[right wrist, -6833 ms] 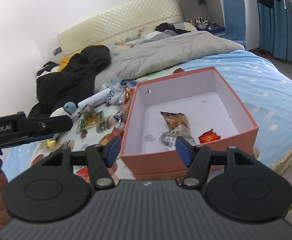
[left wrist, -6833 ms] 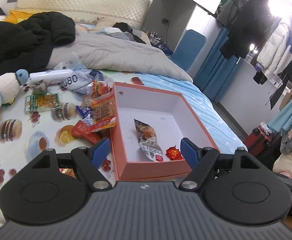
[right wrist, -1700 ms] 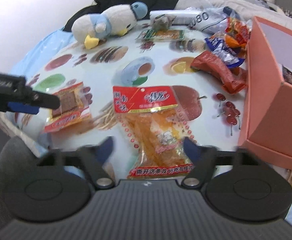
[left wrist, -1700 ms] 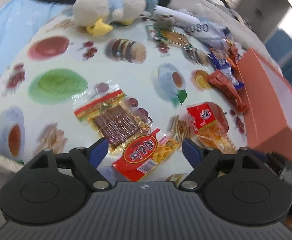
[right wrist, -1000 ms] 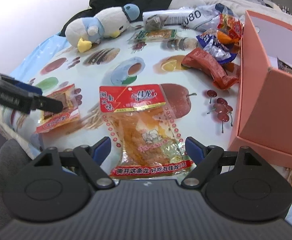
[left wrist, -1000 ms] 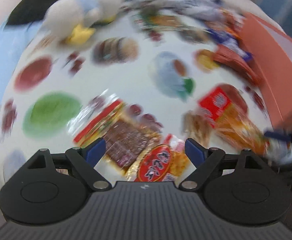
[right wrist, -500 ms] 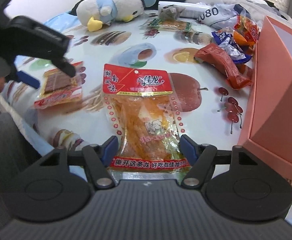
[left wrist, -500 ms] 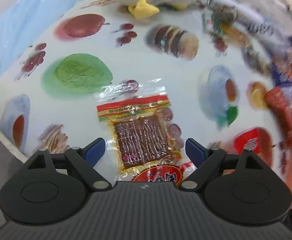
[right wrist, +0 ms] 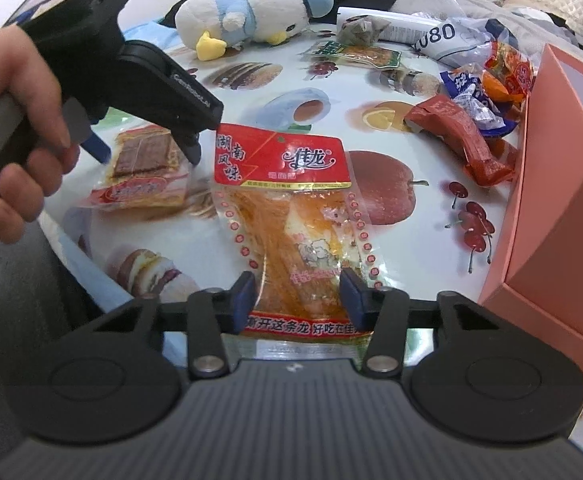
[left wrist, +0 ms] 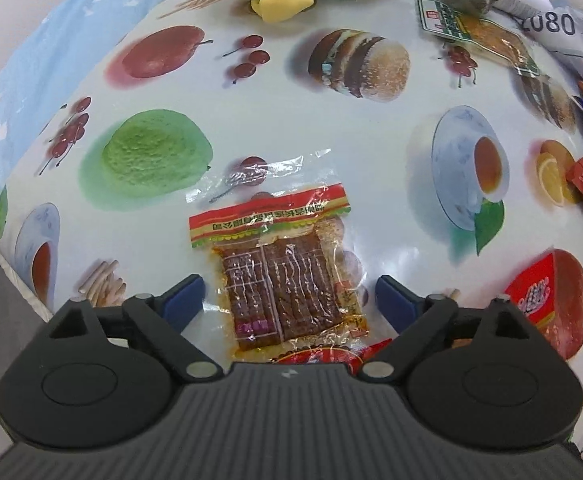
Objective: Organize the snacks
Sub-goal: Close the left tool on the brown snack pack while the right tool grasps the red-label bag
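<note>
A clear packet of brown snack slabs with a red and green header (left wrist: 281, 272) lies on the fruit-print cloth. My left gripper (left wrist: 289, 300) is open with its blue fingers on either side of the packet's near end; it also shows in the right wrist view (right wrist: 147, 152) over the same packet (right wrist: 143, 168). A large orange snack packet with a red header (right wrist: 291, 208) lies in front of my right gripper (right wrist: 297, 292), whose jaws are half closed around its near end. The orange box (right wrist: 563, 184) stands at the right.
A plush penguin (right wrist: 251, 12) lies at the back. Several loose packets, a red one (right wrist: 455, 136) among them, are heaped by the box's left wall. A green-edged packet (left wrist: 475, 36) lies at the back. The cloth's near edge drops off below the left gripper.
My left gripper has moved forward so its fingers straddle the brown packet. My right gripper's jaws have narrowed around the orange packet's near end.
</note>
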